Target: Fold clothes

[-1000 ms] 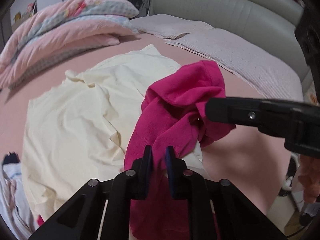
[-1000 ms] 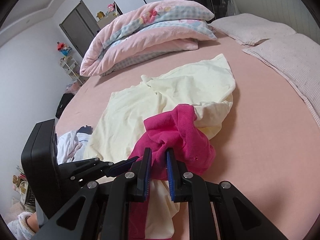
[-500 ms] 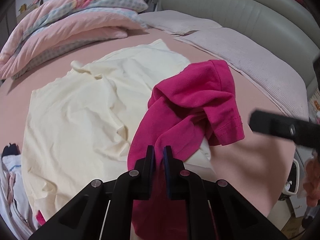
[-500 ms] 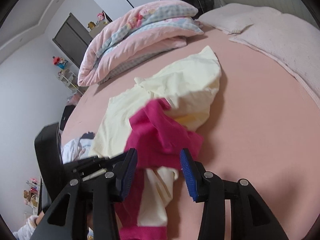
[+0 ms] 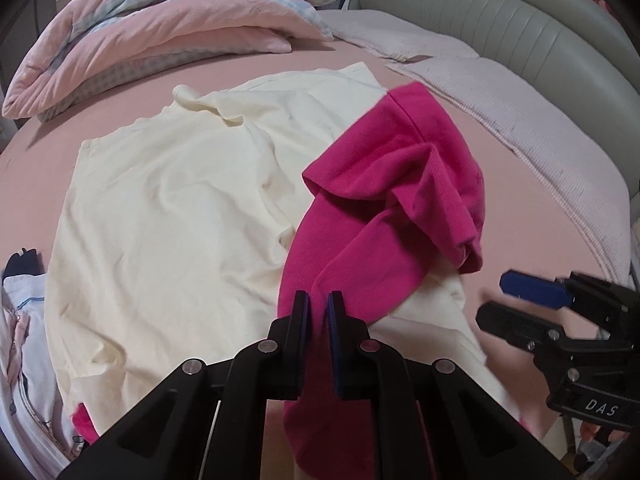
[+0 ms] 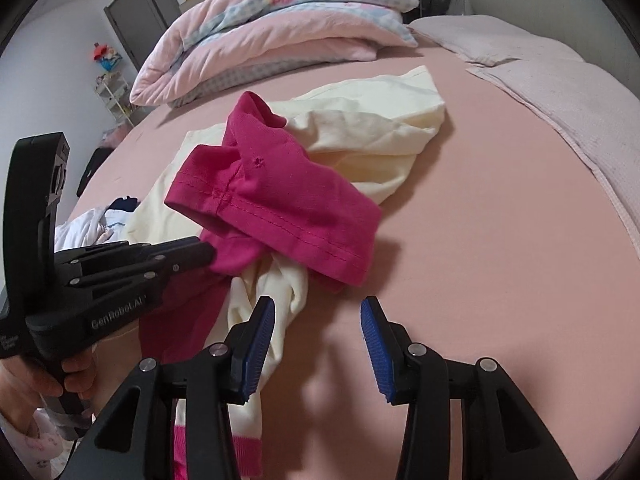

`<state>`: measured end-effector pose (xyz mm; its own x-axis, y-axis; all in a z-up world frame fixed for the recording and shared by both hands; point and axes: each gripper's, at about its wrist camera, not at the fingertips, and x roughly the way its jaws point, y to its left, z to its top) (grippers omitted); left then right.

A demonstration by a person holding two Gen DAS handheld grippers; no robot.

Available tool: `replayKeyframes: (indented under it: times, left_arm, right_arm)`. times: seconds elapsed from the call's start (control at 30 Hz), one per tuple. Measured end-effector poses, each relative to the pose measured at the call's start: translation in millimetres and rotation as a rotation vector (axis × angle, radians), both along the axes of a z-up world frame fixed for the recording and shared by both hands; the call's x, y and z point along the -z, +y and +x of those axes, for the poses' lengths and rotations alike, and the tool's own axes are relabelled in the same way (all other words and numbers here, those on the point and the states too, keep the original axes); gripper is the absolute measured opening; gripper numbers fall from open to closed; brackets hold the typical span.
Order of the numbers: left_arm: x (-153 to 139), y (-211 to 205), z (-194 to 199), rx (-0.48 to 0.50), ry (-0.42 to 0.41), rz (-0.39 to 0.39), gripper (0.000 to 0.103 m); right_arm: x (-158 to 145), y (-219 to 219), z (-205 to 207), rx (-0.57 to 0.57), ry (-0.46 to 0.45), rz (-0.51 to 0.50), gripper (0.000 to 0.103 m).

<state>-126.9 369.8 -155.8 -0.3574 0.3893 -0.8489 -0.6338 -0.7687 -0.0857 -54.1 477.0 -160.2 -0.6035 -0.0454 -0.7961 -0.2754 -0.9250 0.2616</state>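
A magenta garment [image 5: 384, 200] lies crumpled across a cream garment [image 5: 168, 216] on the pink bed. My left gripper [image 5: 318, 300] is shut on a fold of the magenta garment, which hangs down between its fingers. In the right wrist view the magenta garment [image 6: 280, 200] shows a stitched hem, and the left gripper [image 6: 200, 252] pinches it from the left. My right gripper [image 6: 318, 316] is open with nothing between its blue pads, just in front of the hem and beside a cream fold [image 6: 276, 292]. It also appears at the lower right of the left wrist view as the right gripper [image 5: 496, 296].
A folded pink and blue quilt [image 5: 160, 24] lies at the far side of the bed sheet [image 6: 500, 220]. Pale pillows [image 5: 500, 92] and a grey headboard [image 5: 500, 8] stand to the right. More clothes [image 5: 20, 320] are heaped at the left edge. A hand [image 6: 24, 380] holds the left gripper.
My right gripper let go of the magenta garment, opened and pulled back toward the near edge. The released part dropped onto the cream garment. The left gripper kept its hold.
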Motion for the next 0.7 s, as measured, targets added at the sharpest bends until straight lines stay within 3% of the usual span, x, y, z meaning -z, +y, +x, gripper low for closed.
replayKeyframes:
  times: [0.23, 0.5, 0.7]
  left_arm:
    - [6.8, -9.7, -3.8, -0.028, -0.025, 0.009, 0.008]
    - [13.9, -17.7, -9.8, -0.054, -0.052, 0.014, 0.009]
    - [10.1, -12.5, -12.5, -0.075, -0.105, -0.036, 0.012]
  right_arm:
    - [9.5, -8.7, -21.4, -0.036, -0.050, 0.128, 0.044]
    - [8.7, -4.5, -29.9, -0.026, -0.071, 0.106, 0.044]
    - [5.8, -3.7, -38.8, -0.042, -0.072, 0.163, 0.044]
